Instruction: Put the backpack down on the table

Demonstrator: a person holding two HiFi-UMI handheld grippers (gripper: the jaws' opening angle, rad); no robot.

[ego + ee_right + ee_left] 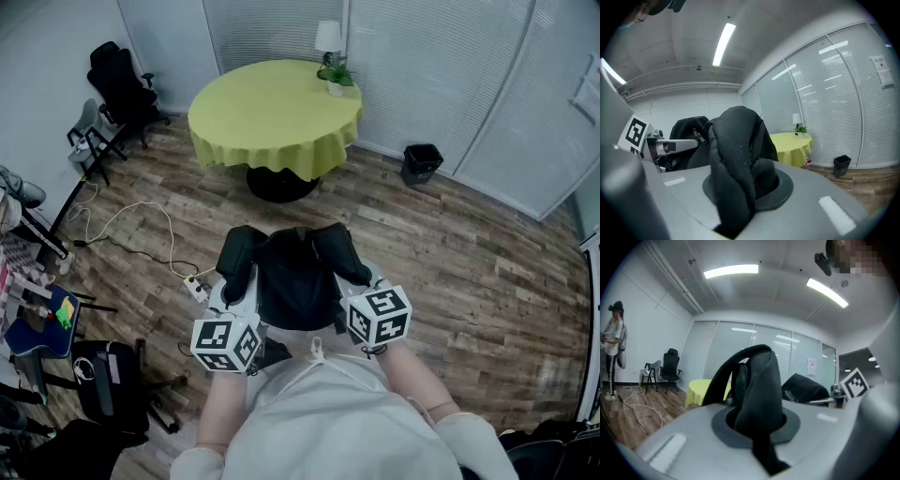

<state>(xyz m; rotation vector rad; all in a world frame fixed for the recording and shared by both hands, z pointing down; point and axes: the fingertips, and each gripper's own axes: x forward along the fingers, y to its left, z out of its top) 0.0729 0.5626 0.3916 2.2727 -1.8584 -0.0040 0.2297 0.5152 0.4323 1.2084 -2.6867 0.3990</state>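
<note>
On the backpack (806, 386), right of centre in the left gripper view, a small white label (791, 393), too blurred to read. Above it on the glass wall, a sheet of paper (812, 366), print too small to make out. At the upper right of the right gripper view, another sheet (880, 63) on the blinds, likewise unreadable. Black-and-white square markers on the left cube (225, 344) and the right cube (380, 316), no letters among them.

At the middle of its own view, the left gripper (757, 437) clamped narrow on a padded black shoulder strap (757, 380), looping up out of the jaws. Just as narrow, the right gripper (740, 197), pinched on the other strap (736, 150), bunched thick between the jaws.

In the head view, backpack held up at the centre of the frame, between both grippers and close to the person's chest, above the wooden floor (450, 272). Well apart from the round table (275, 117) with the yellow-green cloth at the upper middle; not yet on it. At the table's far edge, a white lamp (328, 37) and a small potted plant (336, 77). Right of the table, a black bin (421, 161); at the upper left, a black office chair (122, 89).
</note>
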